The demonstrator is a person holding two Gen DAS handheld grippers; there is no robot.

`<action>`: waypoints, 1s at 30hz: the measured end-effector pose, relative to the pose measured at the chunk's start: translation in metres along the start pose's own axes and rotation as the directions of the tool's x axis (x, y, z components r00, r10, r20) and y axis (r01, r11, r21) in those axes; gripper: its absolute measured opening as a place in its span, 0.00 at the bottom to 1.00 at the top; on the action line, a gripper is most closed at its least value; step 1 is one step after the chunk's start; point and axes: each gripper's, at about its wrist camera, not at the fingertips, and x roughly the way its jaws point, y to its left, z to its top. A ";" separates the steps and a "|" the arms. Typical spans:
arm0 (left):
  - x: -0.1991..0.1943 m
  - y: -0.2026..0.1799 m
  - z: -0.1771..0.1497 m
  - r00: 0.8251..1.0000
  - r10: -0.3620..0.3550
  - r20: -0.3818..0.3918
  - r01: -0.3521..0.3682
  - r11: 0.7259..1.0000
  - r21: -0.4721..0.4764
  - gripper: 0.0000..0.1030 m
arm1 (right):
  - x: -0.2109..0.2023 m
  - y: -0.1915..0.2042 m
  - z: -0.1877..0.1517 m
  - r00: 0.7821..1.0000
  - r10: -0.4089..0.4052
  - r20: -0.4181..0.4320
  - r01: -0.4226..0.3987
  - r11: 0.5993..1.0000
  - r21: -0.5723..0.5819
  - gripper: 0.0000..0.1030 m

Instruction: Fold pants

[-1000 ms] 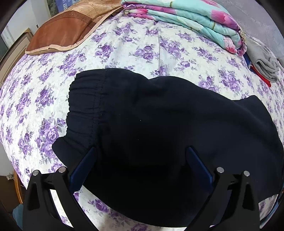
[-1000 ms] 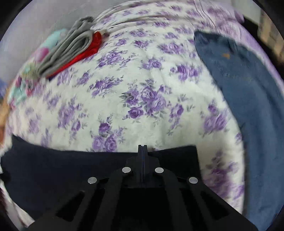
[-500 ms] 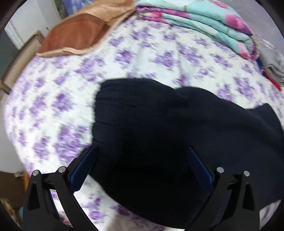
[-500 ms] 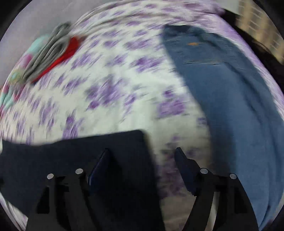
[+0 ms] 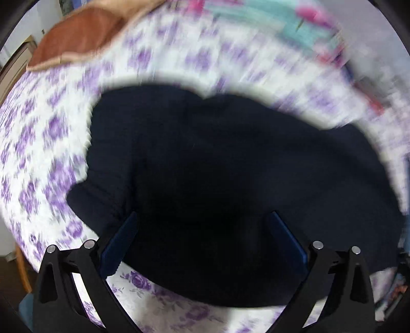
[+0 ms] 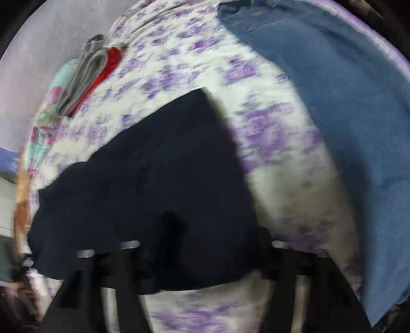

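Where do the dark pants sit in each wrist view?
Left wrist: dark pants fill the centre, running down between the open left claw fingers.
Right wrist: pants lie lower left to centre, beside the jeans at right.
Shared landmark: purple flowered bedspread under the pants in both.

**Item count: bed surface**

One pair of dark navy fabric pants point(image 5: 230, 166). One blue denim garment point(image 6: 346, 115). One brown leather-look cushion point(image 5: 77, 35). One folded teal-and-pink floral quilt point(image 5: 256, 15). One folded grey garment point(image 6: 84, 69) lying on one red garment point(image 6: 107, 64). One purple-flowered white bedsheet point(image 6: 179, 64). Two grippers.
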 end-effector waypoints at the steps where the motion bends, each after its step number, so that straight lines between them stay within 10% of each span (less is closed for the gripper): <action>1: 0.006 -0.007 -0.001 0.999 0.037 0.000 -0.037 0.999 0.026 0.96 | 0.001 0.002 0.001 1.000 -0.002 -0.004 0.002 1.000 0.001 0.44; 6: 0.003 -0.015 0.000 1.000 0.031 0.006 -0.031 0.998 0.063 0.95 | -0.028 -0.012 0.016 0.972 0.229 0.044 -0.233 0.959 0.162 0.25; 10: -0.009 0.003 0.005 0.998 -0.057 0.019 0.058 0.998 -0.033 0.95 | -0.069 0.070 0.027 0.910 0.415 0.024 -0.413 0.909 -0.049 0.23; 15: -0.025 0.011 0.006 0.993 -0.100 0.067 0.105 0.991 -0.079 0.95 | -0.054 0.215 0.004 0.828 0.518 -0.213 -0.560 0.753 -0.345 0.17; 19: -0.030 0.015 -0.001 0.991 -0.106 0.078 0.113 0.990 -0.086 0.95 | 0.034 0.304 -0.039 0.824 0.392 -0.409 -0.555 0.703 -0.444 0.20; 22: -0.035 0.020 -0.008 0.989 -0.120 0.082 0.127 0.988 -0.090 0.95 | 0.105 0.332 -0.072 0.830 0.201 -0.521 -0.476 0.743 -0.471 0.36; 28: -0.044 0.029 -0.014 0.984 -0.137 0.112 0.147 0.986 -0.079 0.95 | 0.061 0.330 -0.039 0.795 0.357 -0.490 -0.573 0.707 -0.415 0.51; 30: -0.047 0.032 -0.013 0.982 -0.145 0.123 0.156 0.984 -0.083 0.95 | 0.041 0.317 -0.015 0.845 0.358 -0.397 -0.519 0.726 -0.451 0.51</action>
